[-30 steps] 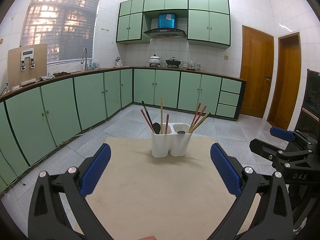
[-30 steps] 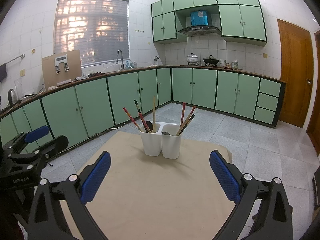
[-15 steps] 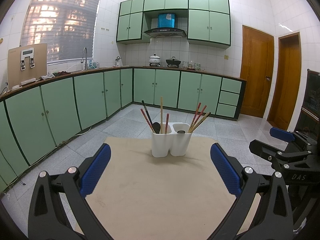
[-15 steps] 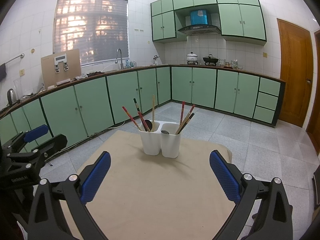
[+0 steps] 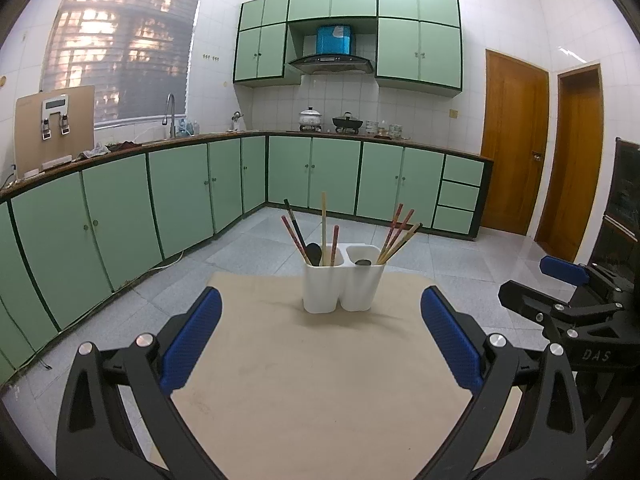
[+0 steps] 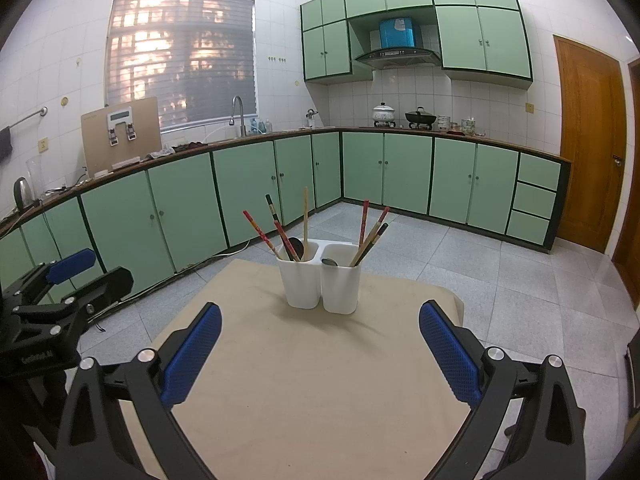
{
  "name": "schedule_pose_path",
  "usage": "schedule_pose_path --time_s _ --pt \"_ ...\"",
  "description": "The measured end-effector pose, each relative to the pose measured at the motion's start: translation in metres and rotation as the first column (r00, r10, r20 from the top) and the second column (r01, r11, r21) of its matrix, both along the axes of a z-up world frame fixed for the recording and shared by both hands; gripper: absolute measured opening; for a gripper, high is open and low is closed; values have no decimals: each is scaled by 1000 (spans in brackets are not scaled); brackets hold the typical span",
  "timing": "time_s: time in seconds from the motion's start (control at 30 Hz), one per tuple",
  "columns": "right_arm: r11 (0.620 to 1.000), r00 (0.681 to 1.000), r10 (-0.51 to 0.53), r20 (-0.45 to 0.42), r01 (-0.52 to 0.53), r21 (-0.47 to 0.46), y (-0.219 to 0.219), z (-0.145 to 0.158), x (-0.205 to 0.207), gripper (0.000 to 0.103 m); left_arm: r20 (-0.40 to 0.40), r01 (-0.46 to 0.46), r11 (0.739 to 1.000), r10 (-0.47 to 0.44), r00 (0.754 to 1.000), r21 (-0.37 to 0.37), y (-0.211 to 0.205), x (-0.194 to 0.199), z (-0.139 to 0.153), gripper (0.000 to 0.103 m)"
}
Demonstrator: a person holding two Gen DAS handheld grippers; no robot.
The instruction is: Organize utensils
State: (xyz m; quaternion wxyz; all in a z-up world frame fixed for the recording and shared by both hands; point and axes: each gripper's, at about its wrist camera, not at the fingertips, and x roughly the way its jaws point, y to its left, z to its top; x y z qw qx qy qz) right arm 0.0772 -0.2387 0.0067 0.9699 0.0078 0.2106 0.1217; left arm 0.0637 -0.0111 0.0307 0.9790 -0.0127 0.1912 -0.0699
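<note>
Utensils standing in holder, both grippers spread and empty

Holder (image 5: pixel 344 286), white and two-celled, stands toward the far end of the tan desk (image 5: pixel 320 380), at 12 o'clock from our left gripper (image 5: pixel 320 338) and just left of 12 from our right gripper (image 6: pixel 320 350). We see its left cell holding several chopsticks (image 5: pixel 323 226), red, dark and pale wood, which fan out toward 11 and 12 o'clock, together with a black spoon (image 5: pixel 314 253) whose bowl shows above the rim. Its right cell holds a second bunch (image 5: pixel 400 232) that leans toward 1 o'clock, and a metal spoon (image 6: pixel 329 262) whose bowl rests at the rim.

We hold both grippers low over the near part of the desk, each with its blue pads (image 5: pixel 192 350) wide apart and nothing between them, well short of the holder. From the left wrist view our right gripper (image 5: pixel 560 280) shows at 3 o'clock beside the desk; from the right wrist view our left gripper (image 6: pixel 68 276) sits at 9 o'clock.
</note>
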Motion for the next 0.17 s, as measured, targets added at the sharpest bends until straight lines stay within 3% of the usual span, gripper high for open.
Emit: schedule_pose_path --time_s 0.17 --pt "1000 1000 -2 -3 2 0 0 -1 2 97 -6 -4 1000 4 1000 -4 0 2 0 97"
